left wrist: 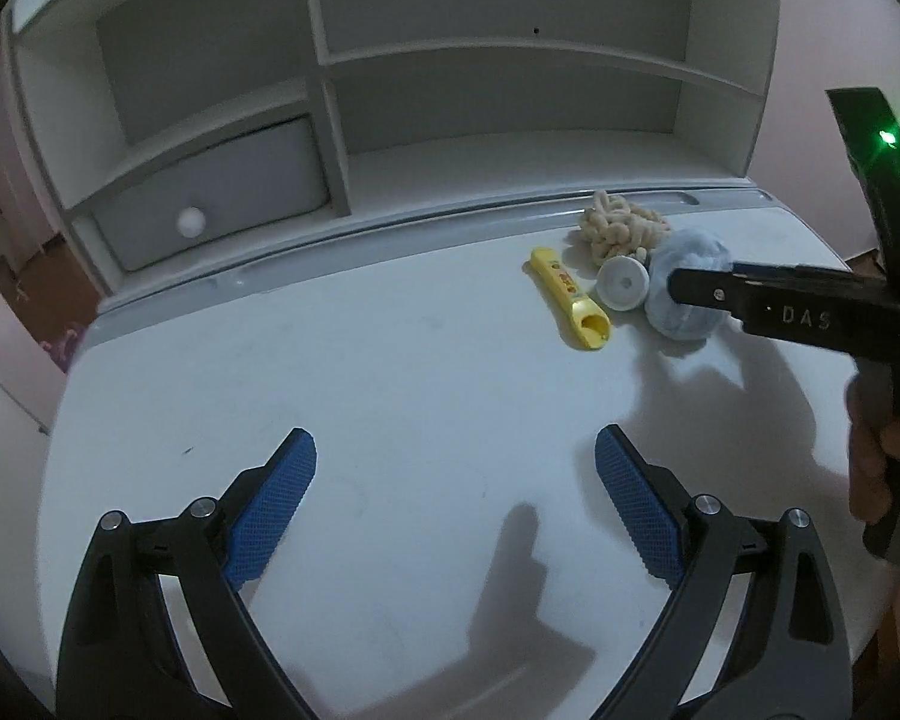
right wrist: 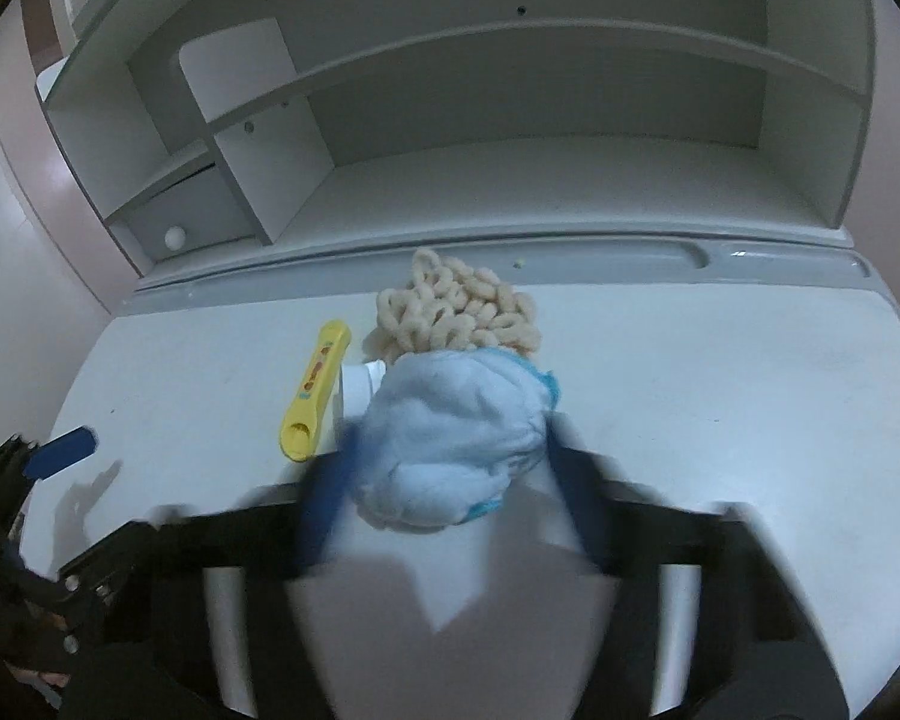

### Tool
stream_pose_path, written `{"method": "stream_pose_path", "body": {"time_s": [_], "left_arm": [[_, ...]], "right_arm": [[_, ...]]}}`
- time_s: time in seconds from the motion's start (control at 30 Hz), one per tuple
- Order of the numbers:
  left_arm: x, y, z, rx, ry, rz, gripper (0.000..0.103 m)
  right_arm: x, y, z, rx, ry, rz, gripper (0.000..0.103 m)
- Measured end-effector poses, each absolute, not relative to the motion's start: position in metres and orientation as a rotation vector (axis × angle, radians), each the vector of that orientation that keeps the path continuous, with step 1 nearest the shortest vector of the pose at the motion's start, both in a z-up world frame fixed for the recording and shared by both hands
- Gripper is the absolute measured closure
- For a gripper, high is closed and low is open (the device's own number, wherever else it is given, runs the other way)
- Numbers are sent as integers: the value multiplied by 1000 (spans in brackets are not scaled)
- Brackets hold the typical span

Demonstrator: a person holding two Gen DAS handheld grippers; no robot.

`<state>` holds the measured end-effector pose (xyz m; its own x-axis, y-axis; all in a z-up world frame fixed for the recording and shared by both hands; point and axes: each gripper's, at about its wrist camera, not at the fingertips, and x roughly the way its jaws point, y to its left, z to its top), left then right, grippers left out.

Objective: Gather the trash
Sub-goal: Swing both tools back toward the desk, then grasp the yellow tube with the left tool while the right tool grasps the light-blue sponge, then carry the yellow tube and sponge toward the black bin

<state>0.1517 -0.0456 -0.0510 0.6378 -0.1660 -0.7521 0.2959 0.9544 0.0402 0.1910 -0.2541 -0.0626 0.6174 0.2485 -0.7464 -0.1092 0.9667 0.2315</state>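
A crumpled light-blue cloth ball [right wrist: 450,438] lies on the white desk [right wrist: 720,390]; it also shows in the left wrist view [left wrist: 690,294]. My right gripper [right wrist: 450,468] has a finger on each side of the ball; its fingers are motion-blurred, so contact is unclear. It shows in the left wrist view [left wrist: 690,294] as a black arm reaching in from the right. Beside the ball lie a yellow tube [right wrist: 315,390] [left wrist: 573,306], a white cap [left wrist: 623,283] and a cream knitted bundle [right wrist: 456,312] [left wrist: 621,228]. My left gripper [left wrist: 455,480] is open and empty over the bare desk.
A white hutch [left wrist: 330,108] with shelves and a drawer with a round knob [left wrist: 189,221] stands at the back of the desk. A grey groove [right wrist: 630,252] runs along the desk's rear edge. Pink wall lies to both sides.
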Motion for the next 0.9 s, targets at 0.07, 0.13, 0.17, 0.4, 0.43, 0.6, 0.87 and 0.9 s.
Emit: {"method": "stream_pose_path", "body": {"time_s": [0.07, 0.13, 0.17, 0.4, 0.43, 0.6, 0.87, 0.9], "left_arm": [[161, -55, -54, 162, 845, -274, 12], [170, -67, -58, 170, 850, -283, 12], [177, -74, -60, 177, 853, -287, 12], [211, -108, -73, 197, 885, -283, 12], [214, -109, -74, 192, 890, -286, 12], [233, -115, -78, 177, 906, -269, 15], [226, -131, -71, 229, 879, -312, 85], [222, -132, -71, 240, 881, -314, 85]], "right_arm": [[186, -252, -59, 171, 865, 206, 86], [178, -255, -50, 170, 837, 205, 87], [172, -259, -46, 178, 824, 205, 87], [132, -288, -25, 190, 779, 186, 87], [128, -292, -24, 192, 776, 183, 87], [109, -315, -23, 208, 774, 153, 87], [75, -333, -25, 231, 777, 117, 87], [70, -335, -24, 233, 775, 112, 87]]}}
